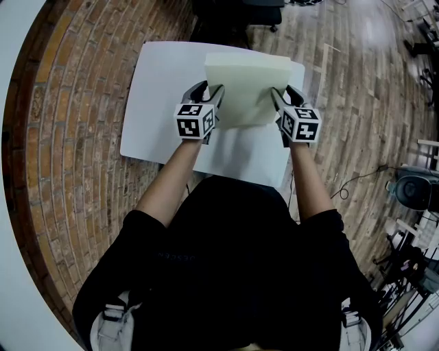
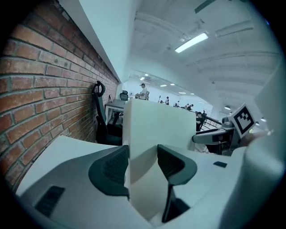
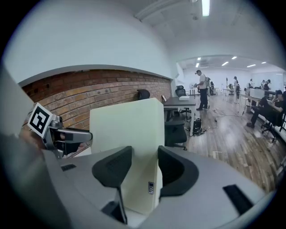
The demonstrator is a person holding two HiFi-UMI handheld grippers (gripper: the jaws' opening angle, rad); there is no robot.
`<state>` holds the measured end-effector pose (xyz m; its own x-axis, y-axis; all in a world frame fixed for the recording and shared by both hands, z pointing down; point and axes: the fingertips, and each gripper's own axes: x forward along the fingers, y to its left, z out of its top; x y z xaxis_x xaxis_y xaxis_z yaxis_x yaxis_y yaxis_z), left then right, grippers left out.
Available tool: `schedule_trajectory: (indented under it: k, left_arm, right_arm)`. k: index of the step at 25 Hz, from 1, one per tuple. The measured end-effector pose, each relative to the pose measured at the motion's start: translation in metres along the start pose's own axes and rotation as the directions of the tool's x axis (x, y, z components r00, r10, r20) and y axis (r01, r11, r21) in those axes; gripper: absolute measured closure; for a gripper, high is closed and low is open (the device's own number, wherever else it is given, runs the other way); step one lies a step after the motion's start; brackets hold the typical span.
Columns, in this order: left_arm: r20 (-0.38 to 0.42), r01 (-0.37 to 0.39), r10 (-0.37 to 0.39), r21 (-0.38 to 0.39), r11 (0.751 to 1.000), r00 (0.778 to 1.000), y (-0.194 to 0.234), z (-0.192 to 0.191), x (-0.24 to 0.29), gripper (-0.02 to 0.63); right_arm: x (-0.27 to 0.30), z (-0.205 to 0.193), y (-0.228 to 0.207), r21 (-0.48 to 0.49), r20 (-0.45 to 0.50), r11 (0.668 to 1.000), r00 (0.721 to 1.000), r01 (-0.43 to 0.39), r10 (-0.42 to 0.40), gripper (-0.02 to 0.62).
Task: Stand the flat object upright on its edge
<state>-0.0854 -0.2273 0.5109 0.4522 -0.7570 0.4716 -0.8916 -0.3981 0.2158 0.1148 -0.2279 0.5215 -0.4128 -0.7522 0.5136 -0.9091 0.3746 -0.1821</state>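
The flat object is a thick, pale cream foam slab (image 1: 247, 86) held over the white table (image 1: 154, 103). It slopes, with its near edge raised; whether its far edge touches the table I cannot tell. My left gripper (image 1: 214, 96) is shut on the slab's left edge and my right gripper (image 1: 278, 97) on its right edge. In the left gripper view the slab (image 2: 156, 127) stands between the dark pads (image 2: 114, 167) of the left gripper (image 2: 143, 163). In the right gripper view the slab (image 3: 127, 123) fills the gap of the right gripper (image 3: 144, 167).
A black office chair (image 1: 236, 14) stands just beyond the table's far edge. Brick paving lies to the left and wooden flooring to the right, with cables and equipment (image 1: 415, 192) at far right. A brick wall (image 2: 40, 85), desks and distant people show in the gripper views.
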Motion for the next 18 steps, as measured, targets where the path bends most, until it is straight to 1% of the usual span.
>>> schedule_trajectory:
  k: [3,7,10,18]
  left_arm:
    - [0.057,0.011,-0.012,0.012,1.000,0.998,-0.002,0.005,-0.003,0.390]
    - [0.112,0.029,-0.032,0.033,0.999,0.993,-0.004,0.009,-0.004,0.390]
    - [0.159,0.033,-0.043,0.063,0.997,0.986,-0.005,0.013,-0.005,0.390]
    - [0.256,0.048,-0.085,0.148,0.988,0.963,-0.005,0.022,-0.011,0.390]
  right_arm:
    - [-0.005,0.007,0.000,-0.029,0.057,0.999,0.998,0.014,-0.012,0.402]
    - [-0.011,0.011,0.001,-0.053,0.125,0.998,0.992,0.027,-0.020,0.402]
    - [-0.016,0.015,0.003,-0.067,0.188,0.997,0.982,0.035,-0.021,0.404]
    - [-0.029,0.019,0.015,-0.108,0.292,0.993,0.956,0.057,-0.023,0.416]
